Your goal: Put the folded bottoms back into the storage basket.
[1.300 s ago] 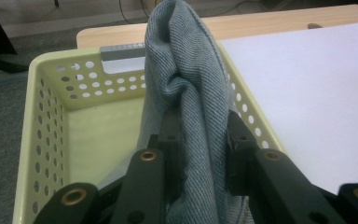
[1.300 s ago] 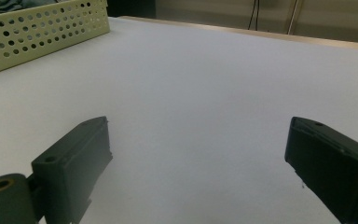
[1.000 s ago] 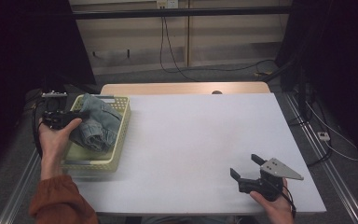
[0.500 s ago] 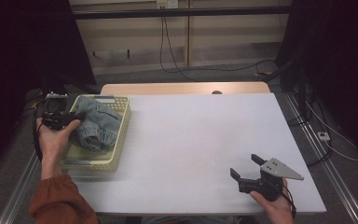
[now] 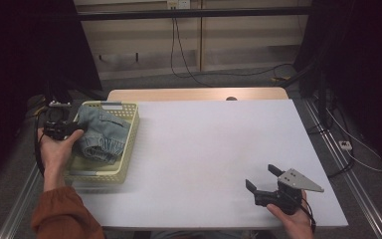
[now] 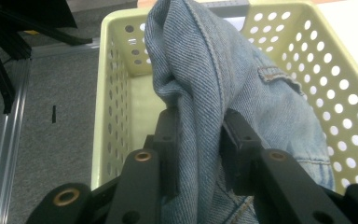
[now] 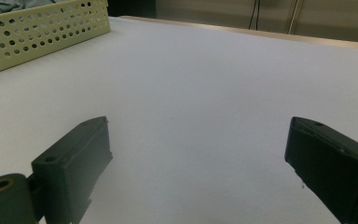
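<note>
Your left gripper (image 5: 65, 130) sits at the left rim of the pale yellow basket (image 5: 129, 139), seemingly clamped on the folded denim garment (image 5: 102, 135) that lies inside, though your hand hides the jaws. Your right gripper (image 5: 264, 180) rests on the white desk (image 5: 204, 144) near its front right corner, jaws spread with nothing between them, well apart from the basket.

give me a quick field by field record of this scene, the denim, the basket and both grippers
garment: blue denim garment, bunched, partly lifted above the basket
container: pale yellow perforated plastic basket, at the table's left edge
left gripper: left gripper, jaws clamped on a fold of the denim
right gripper: right gripper, jaws wide apart, nothing between them, low over the table's near right part
surface: white table
</note>
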Action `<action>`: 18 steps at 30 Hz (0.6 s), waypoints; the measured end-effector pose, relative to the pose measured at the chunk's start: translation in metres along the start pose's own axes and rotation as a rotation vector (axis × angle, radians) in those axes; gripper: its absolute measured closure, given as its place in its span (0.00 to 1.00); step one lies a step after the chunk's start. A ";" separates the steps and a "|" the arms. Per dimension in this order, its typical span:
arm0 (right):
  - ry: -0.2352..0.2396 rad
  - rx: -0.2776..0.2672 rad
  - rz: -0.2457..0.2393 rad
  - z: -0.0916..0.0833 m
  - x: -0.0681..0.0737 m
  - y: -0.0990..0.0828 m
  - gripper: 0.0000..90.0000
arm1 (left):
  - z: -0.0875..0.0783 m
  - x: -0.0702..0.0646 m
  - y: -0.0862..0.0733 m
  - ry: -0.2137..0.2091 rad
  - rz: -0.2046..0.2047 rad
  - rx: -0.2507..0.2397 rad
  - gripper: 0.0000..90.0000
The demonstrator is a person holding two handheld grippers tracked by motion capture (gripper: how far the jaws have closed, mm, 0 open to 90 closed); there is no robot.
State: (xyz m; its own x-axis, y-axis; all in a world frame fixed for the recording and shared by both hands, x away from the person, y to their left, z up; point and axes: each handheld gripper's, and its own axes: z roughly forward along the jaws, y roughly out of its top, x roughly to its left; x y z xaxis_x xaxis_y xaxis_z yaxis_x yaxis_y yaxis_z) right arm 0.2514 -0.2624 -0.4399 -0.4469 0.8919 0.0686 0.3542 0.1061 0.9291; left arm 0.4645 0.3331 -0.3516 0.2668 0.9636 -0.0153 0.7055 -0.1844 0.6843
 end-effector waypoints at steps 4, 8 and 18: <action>-0.001 0.000 0.000 0.000 0.000 0.000 0.08 | 0.003 0.002 -0.002 0.002 -0.012 0.001 0.78; 0.000 0.000 0.000 0.000 0.000 0.000 0.08 | 0.009 0.005 -0.005 -0.001 -0.021 0.006 0.78; 0.000 0.002 0.000 0.000 0.000 0.000 0.08 | 0.015 0.010 -0.010 0.001 -0.031 0.029 0.77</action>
State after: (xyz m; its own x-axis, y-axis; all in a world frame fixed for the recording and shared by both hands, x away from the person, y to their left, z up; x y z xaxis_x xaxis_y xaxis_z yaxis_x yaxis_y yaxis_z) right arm 0.2514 -0.2621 -0.4398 -0.4467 0.8921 0.0683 0.3556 0.1070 0.9285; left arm 0.4704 0.3419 -0.3697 0.2438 0.9692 -0.0348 0.7321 -0.1603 0.6621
